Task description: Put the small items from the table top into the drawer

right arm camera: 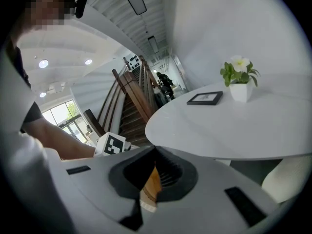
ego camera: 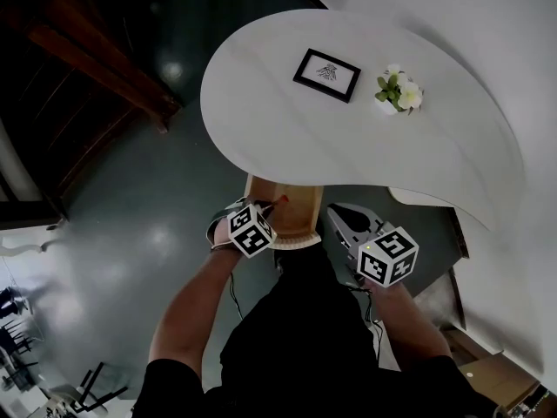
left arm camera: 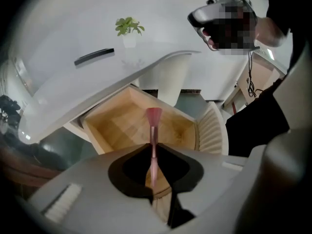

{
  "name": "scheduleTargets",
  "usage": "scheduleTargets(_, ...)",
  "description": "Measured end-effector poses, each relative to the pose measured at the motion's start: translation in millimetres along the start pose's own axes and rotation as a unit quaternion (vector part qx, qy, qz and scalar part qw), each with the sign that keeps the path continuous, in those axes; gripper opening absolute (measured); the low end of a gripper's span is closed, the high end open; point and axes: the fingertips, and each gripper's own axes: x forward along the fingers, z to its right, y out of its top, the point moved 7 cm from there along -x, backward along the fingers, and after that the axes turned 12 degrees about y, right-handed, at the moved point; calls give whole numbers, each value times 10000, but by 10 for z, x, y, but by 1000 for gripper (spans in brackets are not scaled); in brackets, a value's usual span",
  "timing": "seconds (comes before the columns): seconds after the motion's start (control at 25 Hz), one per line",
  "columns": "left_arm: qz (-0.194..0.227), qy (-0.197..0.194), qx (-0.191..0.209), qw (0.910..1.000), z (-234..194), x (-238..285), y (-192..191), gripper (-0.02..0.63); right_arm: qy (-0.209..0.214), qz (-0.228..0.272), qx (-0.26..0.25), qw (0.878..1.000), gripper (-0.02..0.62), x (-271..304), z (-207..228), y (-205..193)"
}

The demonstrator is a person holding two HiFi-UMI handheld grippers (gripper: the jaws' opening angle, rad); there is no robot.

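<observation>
The white table (ego camera: 287, 146) fills the head view toward 1 o'clock, with an open wooden drawer (ego camera: 305, 212) jutting from its 6 o'clock edge. At the drawer's 9 o'clock the left gripper (left arm camera: 152, 147) pinches a thin pink brush (left arm camera: 154, 118), flared head over the drawer's inside. At 3 o'clock the right gripper (right arm camera: 155, 149) has its jaws together on nothing. On the table top lies a black picture frame (ego camera: 326, 74), with a small potted plant (ego camera: 399, 91) at its 3 o'clock.
</observation>
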Motion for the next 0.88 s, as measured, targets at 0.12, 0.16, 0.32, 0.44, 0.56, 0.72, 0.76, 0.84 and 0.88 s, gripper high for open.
scheduleTargets(0.12, -60, -132, 222, 9996, 37, 81, 19, 51, 46, -16, 3, 10000, 11, 18, 2, -21)
scheduleTargets(0.16, -70, -165, 281, 9994, 46, 106, 25, 51, 53, -21, 4, 10000, 12, 19, 9, -27)
scheduleTargets(0.32, -216, -190, 817, 9962, 71, 226, 8, 51, 33, -33, 33, 10000, 12, 16, 43, -50)
scheduleTargets(0.44, -317, -241, 1119, 9929, 100, 327, -30, 51, 3, -62, 58, 10000, 12, -2, 63, -78)
scheduleTargets(0.56, -339, -319, 1241, 9912, 111, 409, -41, 51, -38, -72, 88, 9999, 12, -23, 86, -108)
scheduleTargets(0.72, -540, -509, 1222, 9897, 117, 505, -61, 49, -96, -94, 143, 9998, 12, -50, 128, -171)
scheduleTargets(0.76, -580, -558, 1234, 9891, 121, 514, -62, 49, -112, -95, 163, 9998, 12, -57, 137, -188)
scheduleTargets(0.84, -573, -575, 1369, 9873, 121, 520, -48, 49, -141, -89, 198, 9997, 12, -68, 150, -215)
scheduleTargets(0.88, -542, -539, 1497, 9858, 113, 522, -36, 49, -149, -85, 211, 9996, 11, -72, 153, -226)
